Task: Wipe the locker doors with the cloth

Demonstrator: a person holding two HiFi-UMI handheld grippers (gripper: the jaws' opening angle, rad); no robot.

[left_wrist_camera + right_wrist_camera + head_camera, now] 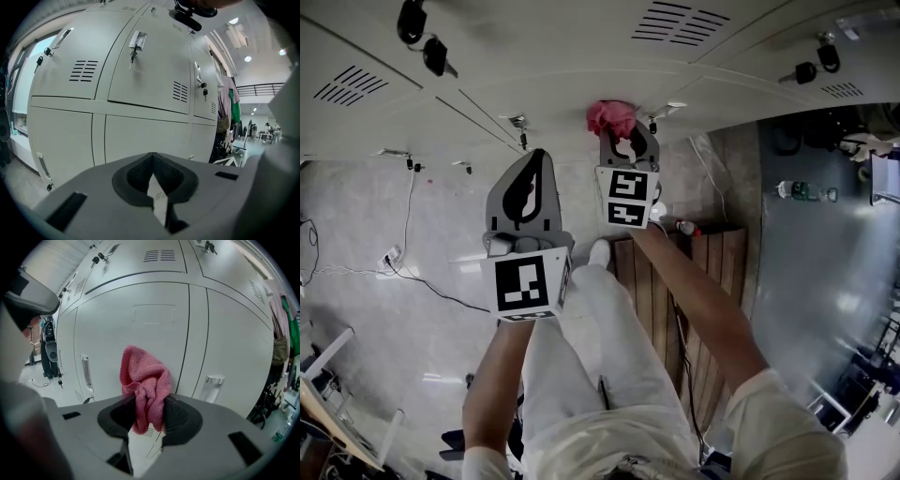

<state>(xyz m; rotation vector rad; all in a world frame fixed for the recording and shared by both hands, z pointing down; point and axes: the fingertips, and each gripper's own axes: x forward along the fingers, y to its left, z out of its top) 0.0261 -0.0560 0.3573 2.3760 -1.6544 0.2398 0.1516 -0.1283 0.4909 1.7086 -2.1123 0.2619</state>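
Up against the locker doors [544,56], person stands w/ both grippers pointed at them. R gripper [146,401] has its jaws clamped on the cloth [143,380]. Cloth is pink, bunched, pinched approx mid-length, so a fat wad sticks out ahead of the pads twd the door and a short tail hangs down btwn them. Wad's long axis runs roughly along the jaws' own line, i.e. nose-on to the door face.

Head view shows the same cloth [612,117] at the tip of R gripper [626,141], right by the lockers. Touching or just shy, can't tell from any view. Door straight ahead is a lower one, w/ a vertical handle [86,372] at its left edge. A round knob [213,380] sits on the neighbour door to the right.

L gripper [152,161] jaws are closed tip to tip, nothing btwn them. It faces the lockers, keys [132,49] hanging in an upper lock. Head view puts L gripper [534,167] nearer the body, beside and behind the R one.

Judgement: R hand is the working one and the nearer. Next move prob needs the wad pressed flat to the panel, then swept across, clear of handle + knob so cloth doesn't snag. Grip looks narrow, so cloth could slip out under drag.
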